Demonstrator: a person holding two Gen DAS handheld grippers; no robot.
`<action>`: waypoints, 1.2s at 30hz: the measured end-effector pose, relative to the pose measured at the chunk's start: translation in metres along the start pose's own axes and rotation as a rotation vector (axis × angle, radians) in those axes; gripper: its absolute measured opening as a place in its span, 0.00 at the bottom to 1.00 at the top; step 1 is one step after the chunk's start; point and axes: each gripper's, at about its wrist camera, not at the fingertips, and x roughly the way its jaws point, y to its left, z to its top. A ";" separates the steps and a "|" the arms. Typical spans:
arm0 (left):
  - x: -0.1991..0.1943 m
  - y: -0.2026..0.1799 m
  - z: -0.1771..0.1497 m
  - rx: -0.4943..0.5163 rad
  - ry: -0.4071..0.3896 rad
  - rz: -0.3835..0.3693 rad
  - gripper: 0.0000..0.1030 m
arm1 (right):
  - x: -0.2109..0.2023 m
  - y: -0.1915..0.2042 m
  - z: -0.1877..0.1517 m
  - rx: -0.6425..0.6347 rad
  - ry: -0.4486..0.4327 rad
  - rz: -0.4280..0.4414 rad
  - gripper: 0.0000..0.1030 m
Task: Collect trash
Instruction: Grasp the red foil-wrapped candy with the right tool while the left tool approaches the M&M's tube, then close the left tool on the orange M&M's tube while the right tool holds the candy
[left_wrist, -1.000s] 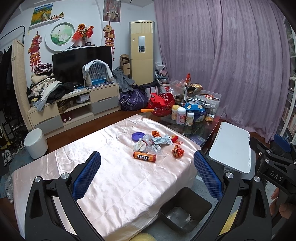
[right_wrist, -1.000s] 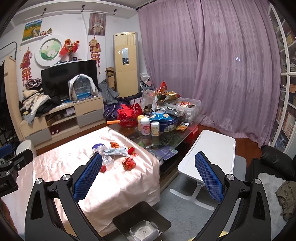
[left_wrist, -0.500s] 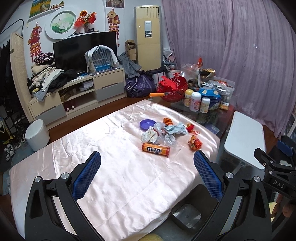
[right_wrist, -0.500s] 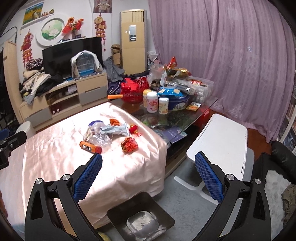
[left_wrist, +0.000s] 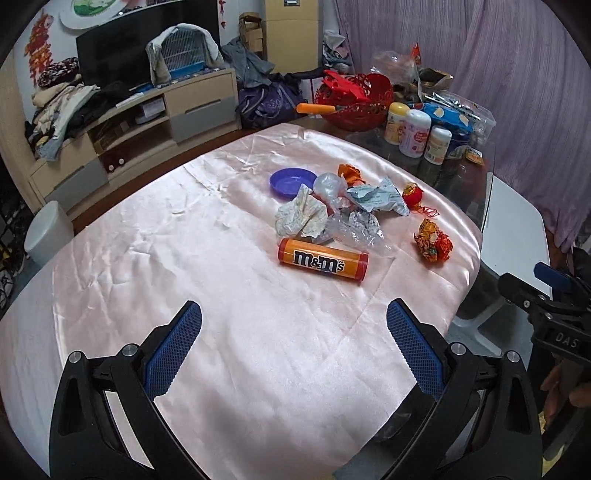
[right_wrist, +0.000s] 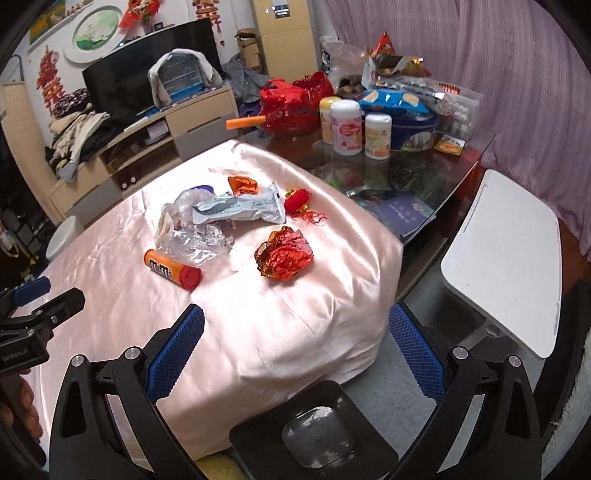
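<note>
Item: trash heap on the bench (left_wrist: 155, 266), draped in pink satin cloth, clustered toward its far right corner. Contents: orange M&M's tube (left_wrist: 323, 261) lying on its side nearest the claws; crumpled clear plastic (left_wrist: 354, 229) touching it; balled white paper wrapper (left_wrist: 301, 218); silver snack packet (right_wrist: 240, 208); red-gold foil wad (right_wrist: 283, 253) apart to the right; small red ornament (right_wrist: 297, 197); purple dish (left_wrist: 291, 181) behind. Left claw (left_wrist: 294, 334): jaws wide apart, empty, hovering short of the tube. Right claw (right_wrist: 296, 332): likewise spread and empty, over the bench's corner. Black bin (right_wrist: 314, 435) on the floor below that corner. Handling advice: take the rigid tube across its width first; approach the foil wad from above, since satin may slide. Unclear: what lies under the plastic; bin's near edge is cut off.
</note>
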 end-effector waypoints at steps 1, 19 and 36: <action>0.009 0.000 0.001 0.009 0.020 0.002 0.92 | 0.012 -0.002 0.002 0.012 0.018 0.018 0.97; 0.104 -0.032 0.018 -0.028 0.211 -0.107 0.92 | 0.114 -0.001 0.030 -0.019 0.138 0.067 0.48; 0.151 -0.043 0.041 -0.098 0.235 0.035 0.77 | 0.088 -0.037 0.044 0.020 0.050 0.074 0.46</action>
